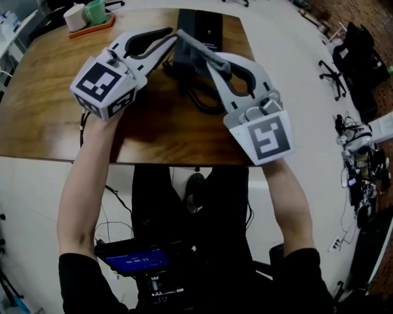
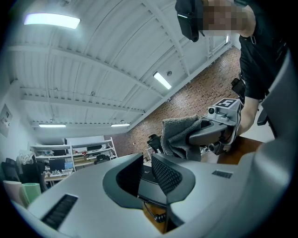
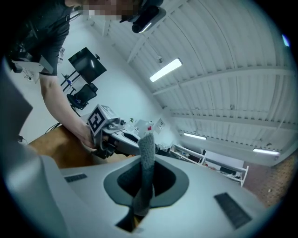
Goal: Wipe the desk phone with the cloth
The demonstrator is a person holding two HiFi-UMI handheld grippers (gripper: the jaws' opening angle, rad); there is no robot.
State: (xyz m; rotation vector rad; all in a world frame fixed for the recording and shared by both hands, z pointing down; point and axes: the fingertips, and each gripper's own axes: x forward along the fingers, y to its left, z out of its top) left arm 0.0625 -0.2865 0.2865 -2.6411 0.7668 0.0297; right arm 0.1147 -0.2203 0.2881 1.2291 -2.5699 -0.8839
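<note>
The black desk phone (image 1: 199, 24) sits at the far middle of the wooden table (image 1: 43, 104), and its coiled cord (image 1: 206, 101) lies in front of it. My right gripper (image 1: 185, 40) is shut on a grey cloth (image 3: 146, 160), which sticks up in a fold between the jaws. It hangs just over the phone's near left edge. My left gripper (image 1: 173, 35) reaches in from the left until its tips almost meet the right gripper's. Its jaws stand a narrow gap apart, and the black phone (image 2: 151, 186) shows through the gap. From the left gripper view, the cloth (image 2: 178, 132) bunches at the right gripper's tips.
An orange tray (image 1: 92, 27) with a green mug (image 1: 96, 11) and a white mug (image 1: 75, 17) stands at the table's far left corner. The person sits at the near table edge (image 1: 184, 160). Chairs and cables (image 1: 359, 165) clutter the floor to the right.
</note>
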